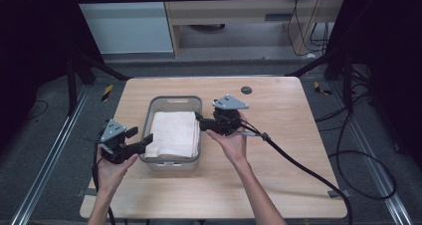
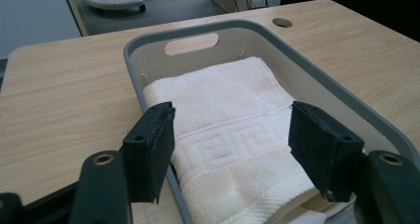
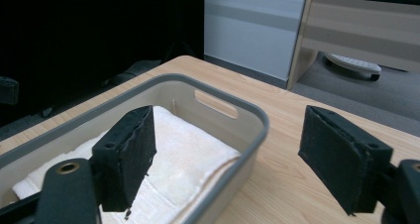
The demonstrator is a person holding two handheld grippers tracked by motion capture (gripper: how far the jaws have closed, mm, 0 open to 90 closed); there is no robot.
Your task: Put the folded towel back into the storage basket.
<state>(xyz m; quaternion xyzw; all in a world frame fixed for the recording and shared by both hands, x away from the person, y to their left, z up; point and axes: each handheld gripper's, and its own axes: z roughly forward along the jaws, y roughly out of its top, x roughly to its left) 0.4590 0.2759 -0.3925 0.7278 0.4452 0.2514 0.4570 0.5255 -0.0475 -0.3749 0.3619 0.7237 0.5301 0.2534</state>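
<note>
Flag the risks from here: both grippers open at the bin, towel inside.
1. The left gripper straddles the grey bin's near-left rim, one finger outside the wall. Closing may clamp wall as well as the folded white towel, so a pull could drag the bin.
2. The right gripper straddles the right rim likewise; a lift might tip the bin.
3. The bin looks light and sits loose on the wooden table, so uneven pulls could skew it.

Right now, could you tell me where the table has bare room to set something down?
The table is bare along the far edge beyond the grey bin, across its right side, and along the near edge. It is crowded mid-table: the towel fills the bin, with a hand-held gripper at each side.
</note>
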